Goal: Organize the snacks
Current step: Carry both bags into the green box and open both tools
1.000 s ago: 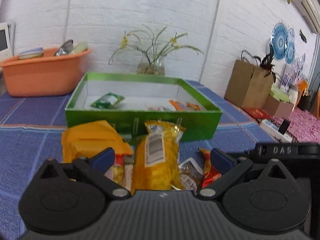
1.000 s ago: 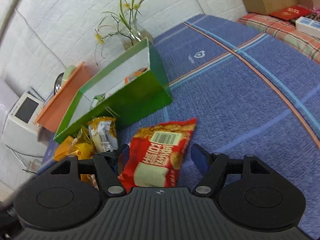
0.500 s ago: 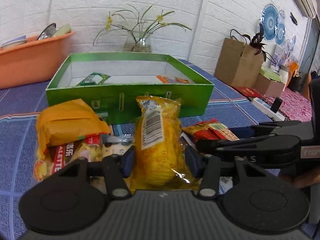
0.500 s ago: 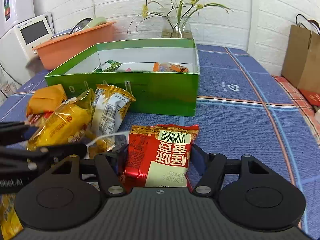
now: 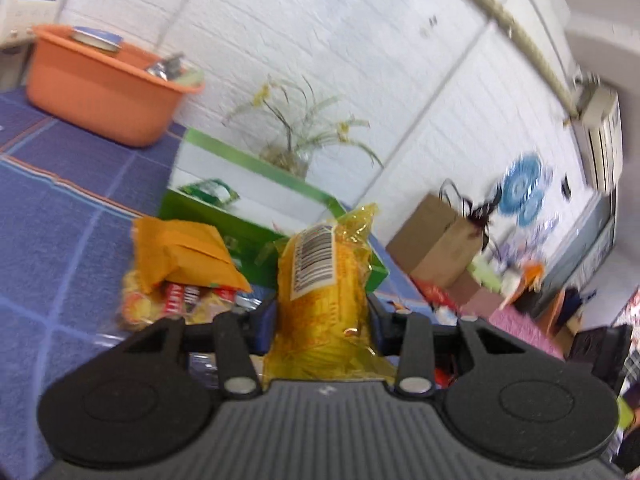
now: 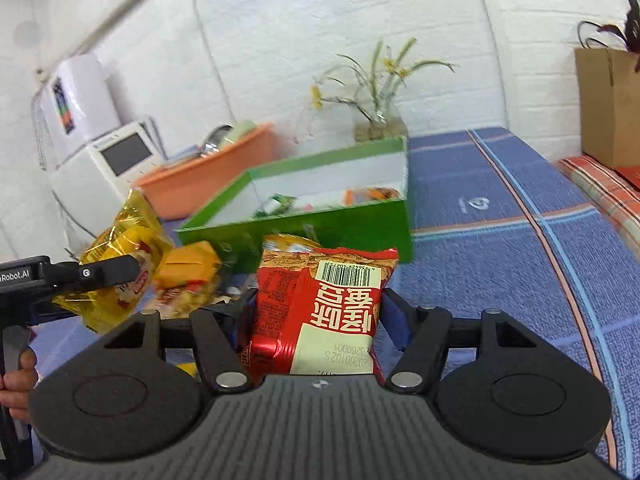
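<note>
My left gripper [image 5: 322, 316] is shut on a yellow snack bag [image 5: 324, 292] and holds it lifted and tilted; the bag also shows in the right wrist view [image 6: 120, 264], held by the left gripper [image 6: 120, 270]. My right gripper [image 6: 316, 316] is shut on a red snack bag [image 6: 320, 308], raised above the blue cloth. The green box [image 6: 320, 228] stands just beyond, open, with a few small packets inside; it also shows in the left wrist view [image 5: 224, 220]. An orange packet [image 5: 180, 256] lies on a heap of snacks in front of the box.
An orange tub [image 5: 96, 84] with tins stands at the back left, next to a white appliance [image 6: 104, 168]. A vase of flowers [image 6: 380, 120] stands behind the box. A brown paper bag [image 6: 608, 104] stands at the far right. Blue cloth [image 6: 500, 240] covers the table.
Both grippers have closed on their bags and lifted them off the table. The left view has tilted and swung; the right view has risen.
</note>
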`<state>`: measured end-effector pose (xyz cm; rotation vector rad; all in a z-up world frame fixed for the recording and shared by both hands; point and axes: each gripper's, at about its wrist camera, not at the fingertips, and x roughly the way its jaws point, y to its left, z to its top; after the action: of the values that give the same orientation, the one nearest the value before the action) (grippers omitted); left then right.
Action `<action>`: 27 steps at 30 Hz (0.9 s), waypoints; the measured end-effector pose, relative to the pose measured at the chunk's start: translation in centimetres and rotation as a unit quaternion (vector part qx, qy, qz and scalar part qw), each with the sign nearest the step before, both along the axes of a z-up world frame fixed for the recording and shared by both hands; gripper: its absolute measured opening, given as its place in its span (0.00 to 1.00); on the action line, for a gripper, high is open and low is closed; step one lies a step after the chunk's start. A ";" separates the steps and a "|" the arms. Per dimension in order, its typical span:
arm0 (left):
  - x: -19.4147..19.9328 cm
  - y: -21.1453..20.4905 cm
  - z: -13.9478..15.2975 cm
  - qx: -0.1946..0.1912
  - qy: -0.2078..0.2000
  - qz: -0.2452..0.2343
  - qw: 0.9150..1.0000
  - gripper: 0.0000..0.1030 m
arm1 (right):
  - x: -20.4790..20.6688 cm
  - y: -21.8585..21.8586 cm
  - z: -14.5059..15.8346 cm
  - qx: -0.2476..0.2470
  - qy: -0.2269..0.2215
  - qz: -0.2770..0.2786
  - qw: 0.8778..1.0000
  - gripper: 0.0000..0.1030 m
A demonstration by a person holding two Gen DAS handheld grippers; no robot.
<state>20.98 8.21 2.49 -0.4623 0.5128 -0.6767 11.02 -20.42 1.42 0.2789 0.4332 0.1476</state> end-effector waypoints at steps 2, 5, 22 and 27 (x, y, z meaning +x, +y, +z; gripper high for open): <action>-1.4 2.0 0.5 -0.013 -0.007 0.028 0.999 0.39 | -0.3 0.5 0.4 0.005 -0.008 0.016 1.000 1.00; -3.4 4.7 1.0 -0.023 -0.015 0.071 0.997 0.39 | -0.7 1.2 0.6 0.024 -0.010 0.043 0.999 1.00; 3.9 -0.9 4.9 0.074 -0.063 0.096 0.991 0.38 | 3.9 0.5 3.2 0.031 -0.097 0.021 0.995 1.00; 9.4 -4.9 5.1 0.109 -0.085 0.122 0.983 0.39 | 7.5 -1.2 3.3 0.015 -0.125 -0.009 0.992 1.00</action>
<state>30.38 3.30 7.60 -0.2519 0.3559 -0.4134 18.54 -21.65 4.70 0.2888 0.1805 0.1695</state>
